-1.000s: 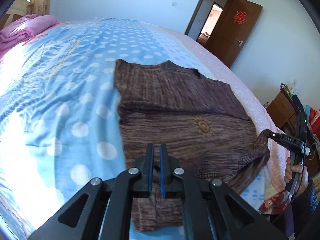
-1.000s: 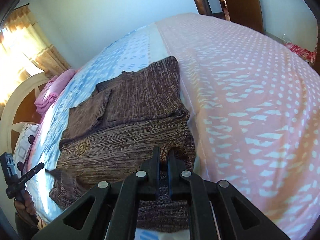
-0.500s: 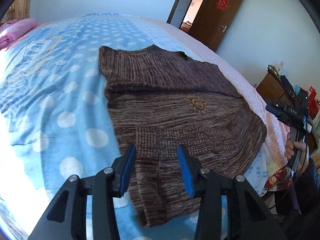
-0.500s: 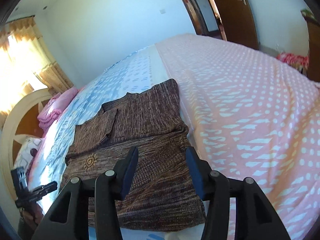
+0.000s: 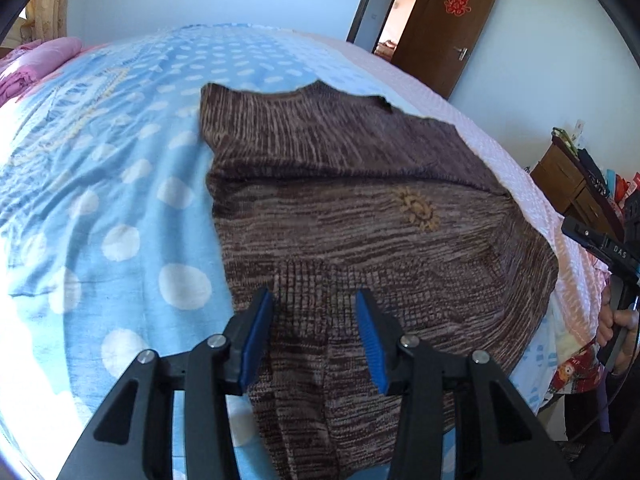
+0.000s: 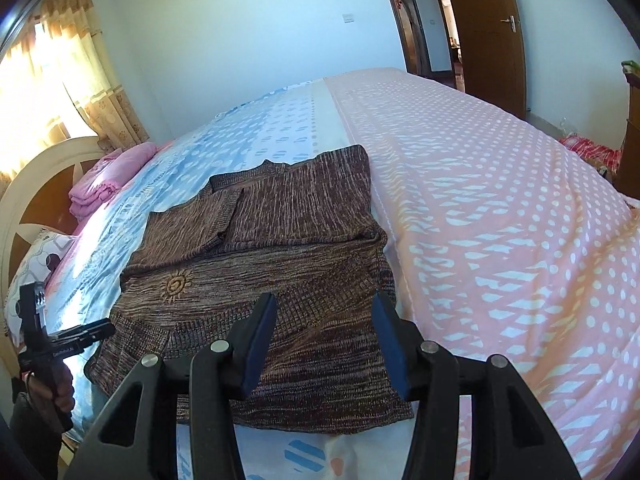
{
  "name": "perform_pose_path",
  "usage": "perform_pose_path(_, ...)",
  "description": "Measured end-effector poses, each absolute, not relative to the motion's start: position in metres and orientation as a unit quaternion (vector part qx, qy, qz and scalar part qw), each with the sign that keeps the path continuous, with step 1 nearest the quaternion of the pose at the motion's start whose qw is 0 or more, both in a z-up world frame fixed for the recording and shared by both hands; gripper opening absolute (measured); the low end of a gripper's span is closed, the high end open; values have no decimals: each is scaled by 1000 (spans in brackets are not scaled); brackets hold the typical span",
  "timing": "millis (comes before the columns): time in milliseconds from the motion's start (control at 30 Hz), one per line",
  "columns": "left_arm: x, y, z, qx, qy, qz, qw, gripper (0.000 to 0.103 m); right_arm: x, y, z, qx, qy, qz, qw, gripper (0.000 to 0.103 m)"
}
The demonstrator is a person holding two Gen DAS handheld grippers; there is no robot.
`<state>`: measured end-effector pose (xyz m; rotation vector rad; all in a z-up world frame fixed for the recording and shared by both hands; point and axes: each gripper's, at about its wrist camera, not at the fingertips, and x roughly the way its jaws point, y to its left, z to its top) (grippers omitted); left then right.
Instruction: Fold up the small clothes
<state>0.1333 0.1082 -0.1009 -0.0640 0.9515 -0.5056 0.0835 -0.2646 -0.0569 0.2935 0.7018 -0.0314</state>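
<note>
Your left hand-held gripper (image 5: pixel 314 330) and right hand-held gripper (image 6: pixel 324 334) both have their jaws parted and empty, having just opened, hovering over the near hem of the brown sweater (image 5: pixel 360 232). It looks like a fold has been laid and let go. Next you'd likely need a fresh grip at the hem for another fold toward 12 o'clock. The sweater lies flat on the bed (image 6: pixel 500 200), sleeves tucked across its upper half, a small sun motif (image 6: pixel 175 285) at 10 o'clock of the right gripper
</note>
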Motion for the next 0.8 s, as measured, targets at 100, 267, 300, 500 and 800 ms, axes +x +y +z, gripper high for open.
perform_pose_path(100, 133, 106, -103, -30, 446, -243, 861, 48, 79, -266, -56, 144, 339, -21, 929, 51)
perform_pose_path(267, 137, 104, -106, -53, 445, -249, 859, 59, 72, -275, -54, 139, 337, -31, 931, 51)
perform_pose_path(300, 137, 103, -106, -51, 445, -247, 859, 59, 72, -277, -53, 139, 336, -35, 931, 51)
perform_pose_path(500, 131, 96, -106, -22, 436, -230, 870, 27, 82, -276, -52, 104, 350, -24, 931, 51)
perform_pose_path(800, 137, 97, -107, -45, 445, -227, 865, 35, 142, -245, -78, 11, 393, 3, 919, 51)
